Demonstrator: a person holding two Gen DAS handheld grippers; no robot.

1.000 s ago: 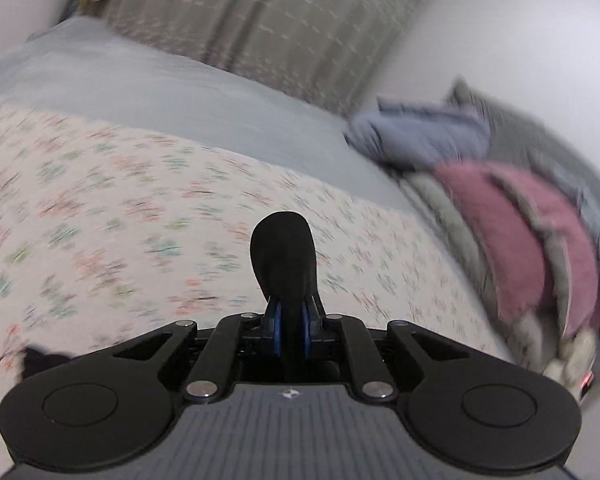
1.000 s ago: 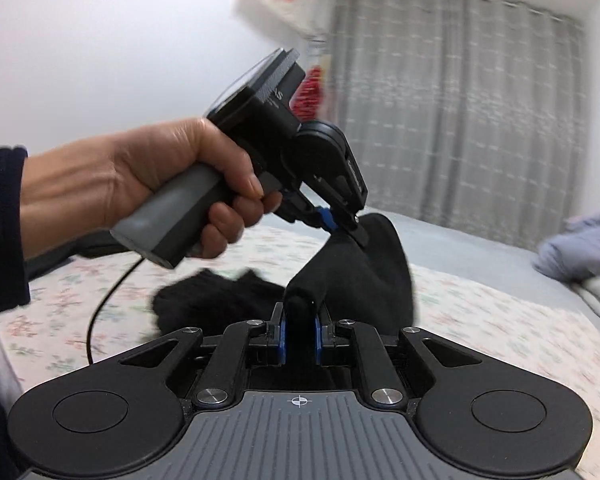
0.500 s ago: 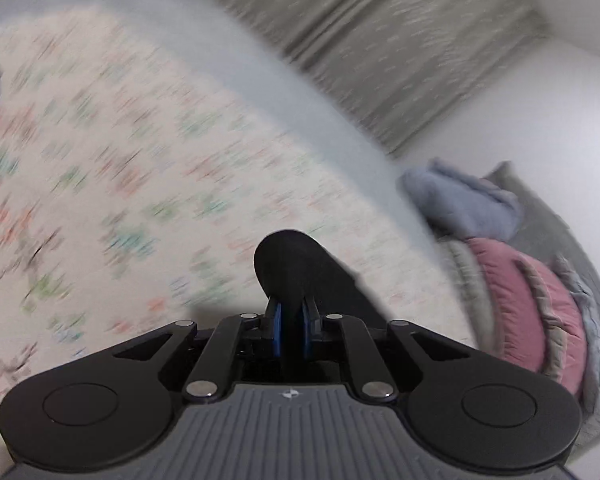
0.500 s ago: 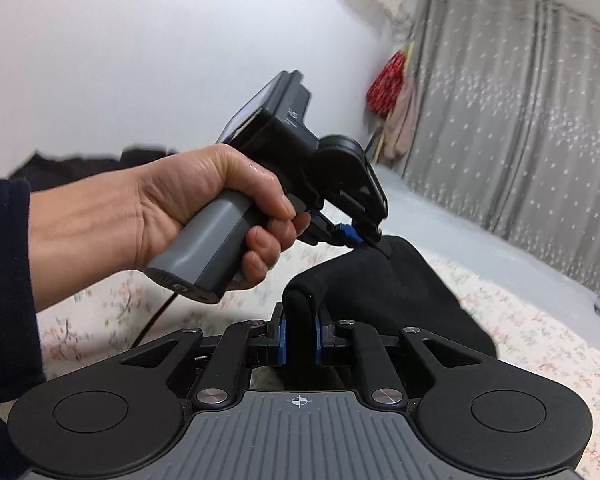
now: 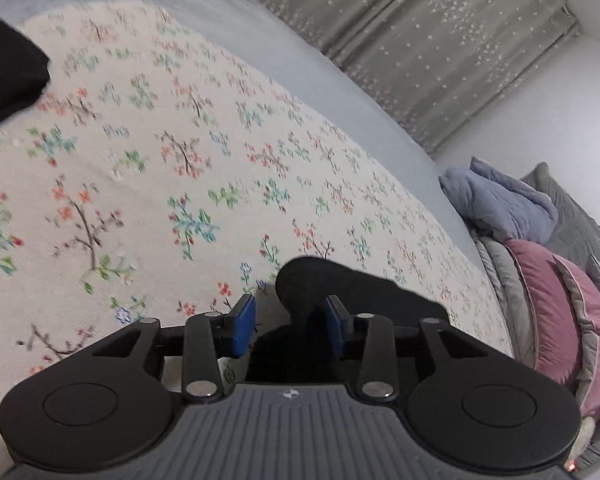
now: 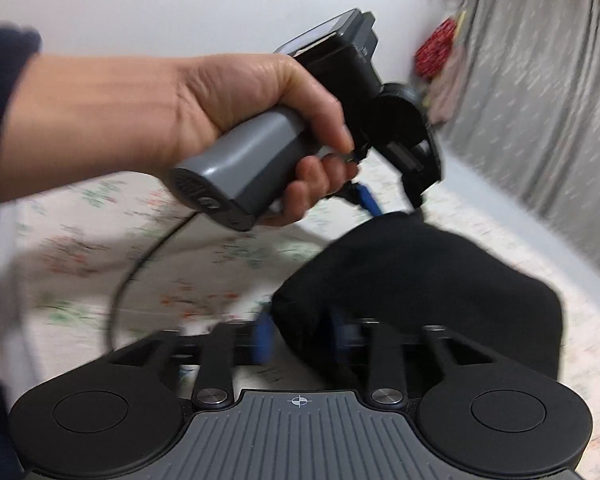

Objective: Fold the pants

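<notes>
The black pants (image 6: 420, 280) lie folded on the flowered bedspread (image 5: 180, 160). In the left wrist view my left gripper (image 5: 290, 322) is open, its blue pads apart, with a fold of the pants (image 5: 340, 292) lying between them against the right pad. In the right wrist view my right gripper (image 6: 302, 338) is open too, blurred, with the pants' near corner between its fingers. The left gripper (image 6: 384, 196), held in a hand, sits at the pants' far edge. Another black piece of cloth (image 5: 8, 68) shows at the far left.
Pillows and folded blankets, pink (image 5: 548, 320), grey and blue (image 5: 500, 204), are piled at the bed's right end. A grey curtain (image 5: 440, 40) hangs behind the bed. A black cable (image 6: 140, 264) trails from the left gripper's handle across the bedspread.
Both grippers were shut on the pants and have opened. The pants were lowered from the air onto the bedspread.
</notes>
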